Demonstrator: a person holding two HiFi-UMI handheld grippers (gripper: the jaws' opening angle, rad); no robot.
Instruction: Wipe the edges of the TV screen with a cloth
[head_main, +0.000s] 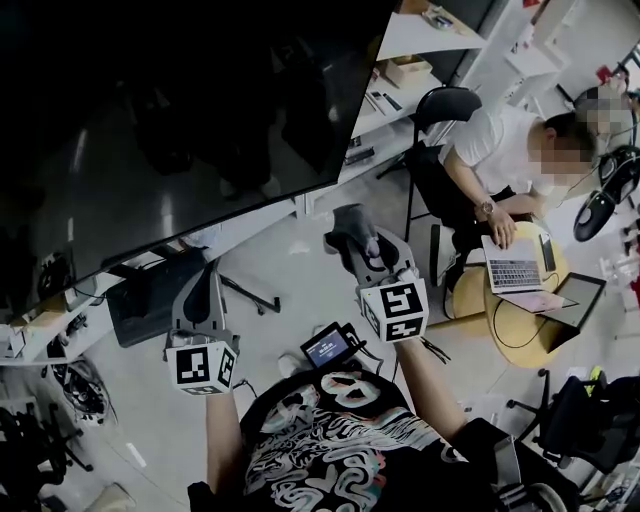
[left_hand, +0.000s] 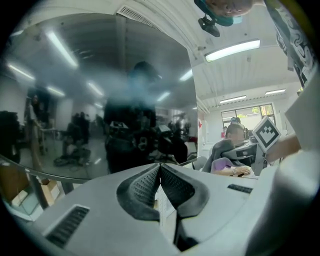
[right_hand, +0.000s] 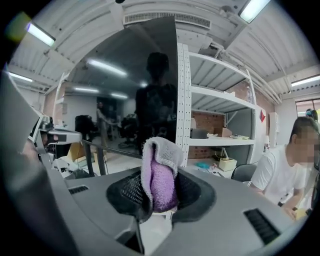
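Grippers, qty 2, were aimed toward 12 o'clock, side by side. Left gripper (left_hand: 160, 183) jaws were pressed together, empty. Right gripper (head_main: 366, 256) clamped 1 purple cloth (right_hand: 161, 176), near lower edge of 1 TV screen (head_main: 180, 120) at 11 o'clock.

Left forearm (head_main: 222, 430) and right forearm (head_main: 425, 385) stretched forward, left hand-held gripper (left_hand: 160, 175) jaws pressed together, empty, right hand-held gripper (right_hand: 159, 196) clamped on folded cloth (right_hand: 161, 167), seemingly reaching slightly farther

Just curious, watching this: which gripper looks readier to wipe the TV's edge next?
The right gripper: its jaws are shut on the cloth, the TV edge just ahead. The left gripper is shut on nothing.
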